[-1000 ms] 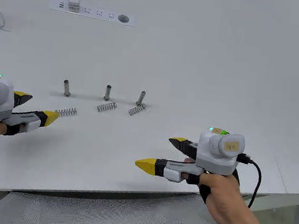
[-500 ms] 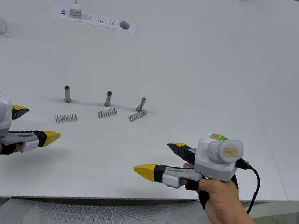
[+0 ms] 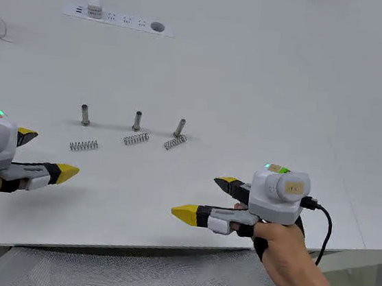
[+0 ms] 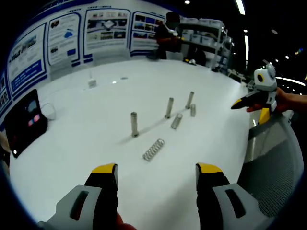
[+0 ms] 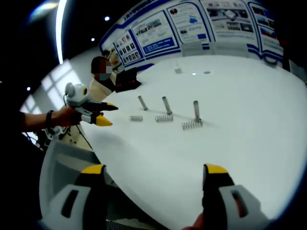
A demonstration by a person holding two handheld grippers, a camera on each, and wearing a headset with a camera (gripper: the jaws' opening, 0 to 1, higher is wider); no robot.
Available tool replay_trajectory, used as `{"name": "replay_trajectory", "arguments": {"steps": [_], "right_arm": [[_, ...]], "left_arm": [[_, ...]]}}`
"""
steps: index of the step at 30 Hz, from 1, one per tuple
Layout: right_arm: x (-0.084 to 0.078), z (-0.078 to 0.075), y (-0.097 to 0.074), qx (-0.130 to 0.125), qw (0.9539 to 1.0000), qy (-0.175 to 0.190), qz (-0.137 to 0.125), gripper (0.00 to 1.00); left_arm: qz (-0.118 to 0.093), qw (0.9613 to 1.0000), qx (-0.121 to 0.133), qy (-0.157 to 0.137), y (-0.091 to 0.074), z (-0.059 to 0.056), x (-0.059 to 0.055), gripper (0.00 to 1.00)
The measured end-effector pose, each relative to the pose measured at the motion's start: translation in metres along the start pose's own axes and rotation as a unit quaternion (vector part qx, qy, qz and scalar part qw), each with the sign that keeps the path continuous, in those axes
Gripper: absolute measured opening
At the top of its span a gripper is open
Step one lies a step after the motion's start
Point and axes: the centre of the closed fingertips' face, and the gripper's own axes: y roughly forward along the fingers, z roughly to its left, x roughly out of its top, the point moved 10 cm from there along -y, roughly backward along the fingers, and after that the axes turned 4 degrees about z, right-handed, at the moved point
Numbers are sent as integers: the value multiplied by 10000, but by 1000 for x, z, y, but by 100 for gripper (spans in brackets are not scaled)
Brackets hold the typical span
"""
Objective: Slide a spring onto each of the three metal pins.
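Three short metal pins stand upright in a row on the white table: left pin, middle pin, right pin. A loose spring lies just in front of each: left spring, middle spring, right spring. My left gripper is open near the table's front left, a short way from the left spring. My right gripper is open at the front right, well short of the right spring. Nothing is held in either.
A white power strip with a plugged cable lies at the far side of the table. The table's front edge runs just below both grippers, with a grey mesh chair under it. A dark device sits at the far left.
My left gripper drew back toward me from beside the left spring, then held. The right gripper has hardly moved. The head camera shifted a little.
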Motion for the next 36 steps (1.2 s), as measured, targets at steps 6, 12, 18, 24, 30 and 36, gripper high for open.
{"name": "replay_trajectory", "arguments": {"steps": [6, 12, 18, 24, 30, 36], "right_arm": [[-3, 0, -1, -19, 10000, 19, -2, 84], [-6, 1, -4, -38, 10000, 44, 2, 84], [-9, -1, -7, -82, 9999, 63, 16, 84], [-10, -2, -8, -110, 9999, 84, 24, 84], [-10, -1, -8, -114, 9999, 104, 13, 84], [-11, -2, -12, -143, 9998, 118, 6, 84]], "left_arm": [[103, 9995, -92, 289, 4, -5, 5, 66], [229, 9983, -192, 496, 12, -4, 8, 64], [343, 9963, -254, 744, 22, 1, 13, 59], [379, 9958, -240, 801, 38, 5, 19, 52], [408, 9964, -261, 702, 51, 4, 20, 48], [449, 9962, -265, 698, 59, 4, 17, 43]]}}
